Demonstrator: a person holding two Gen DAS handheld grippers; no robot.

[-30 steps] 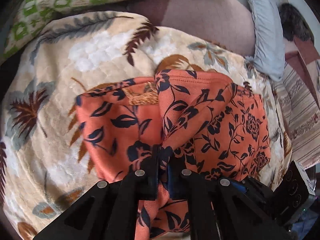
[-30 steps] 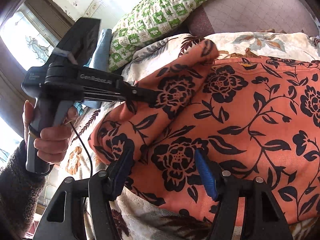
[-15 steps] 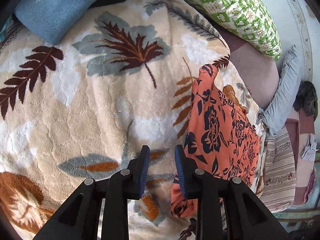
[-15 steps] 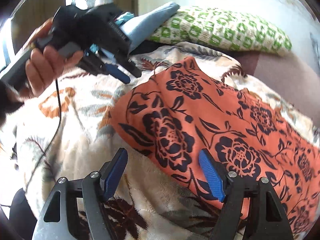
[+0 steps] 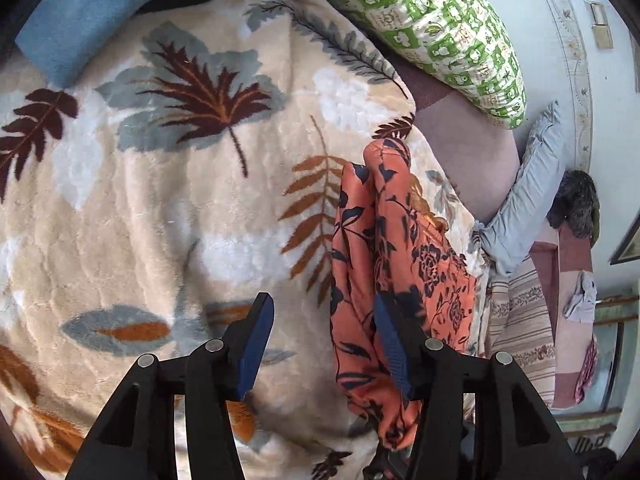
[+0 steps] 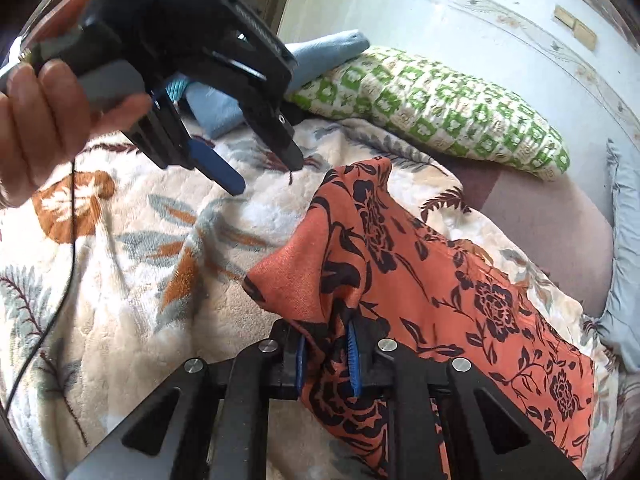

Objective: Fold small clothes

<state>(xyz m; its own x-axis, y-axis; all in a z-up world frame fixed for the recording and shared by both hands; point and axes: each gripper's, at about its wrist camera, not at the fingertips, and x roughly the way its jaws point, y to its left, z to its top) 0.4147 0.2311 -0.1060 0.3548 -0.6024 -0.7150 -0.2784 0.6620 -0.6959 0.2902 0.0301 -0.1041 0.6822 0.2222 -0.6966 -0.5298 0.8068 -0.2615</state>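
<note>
An orange garment with a dark floral print lies bunched on the cream leaf-print blanket. My right gripper is closing, and its blue pads pinch a fold at the garment's near left edge. In the right wrist view my left gripper hangs above the blanket, just left of the garment's far corner, with nothing between its opening jaws. In the left wrist view the left gripper has its right finger over the garment's left edge.
A green-and-white patterned pillow and a blue folded cloth lie at the head of the bed. A grey cushion sits at the right. A person's hand holds the left gripper, with a cable trailing.
My left gripper let go of the garment, swung left over the blanket and opened. My right gripper rolled and closed on the garment's near edge.
</note>
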